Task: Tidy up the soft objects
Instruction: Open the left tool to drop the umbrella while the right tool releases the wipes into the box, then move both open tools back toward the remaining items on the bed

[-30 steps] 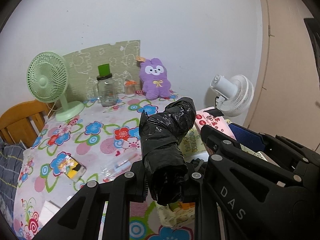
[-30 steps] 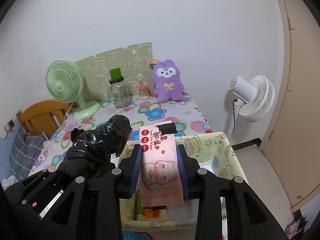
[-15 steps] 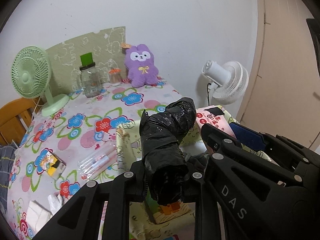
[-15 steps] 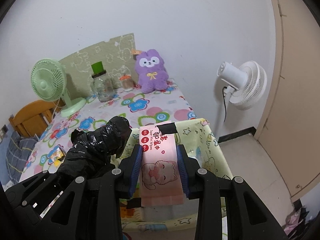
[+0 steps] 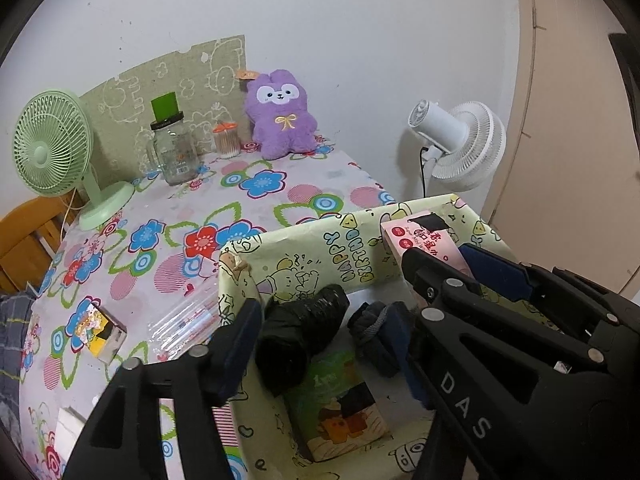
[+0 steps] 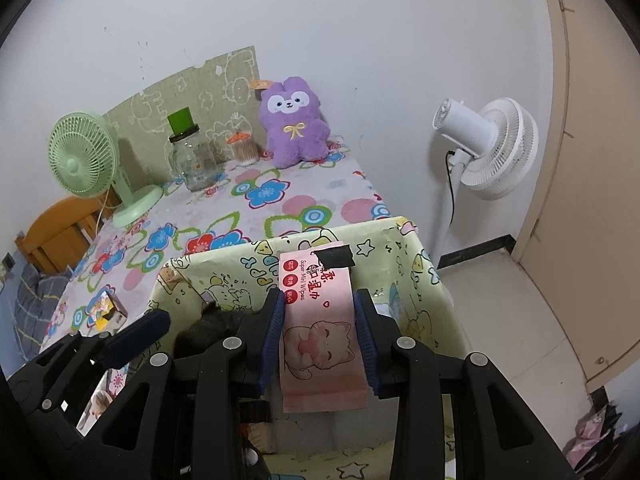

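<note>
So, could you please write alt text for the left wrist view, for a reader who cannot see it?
The left gripper is opening above a yellow-green cartoon-print box, with a black plastic bundle lying inside between its fingers. At right, the right gripper holds a pink wipes pack over the same box, which sits on a floral tablecloth.

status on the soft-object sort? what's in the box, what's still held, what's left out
Done: black plastic roll lies in the patterned box beside a dark bundle and a green pack; left gripper jaws are opening, clear of the roll. In hand: right gripper clamps the pink wipes pack over the box. Left: release the pack; purple plush sits by the wall, possibly next.
</note>
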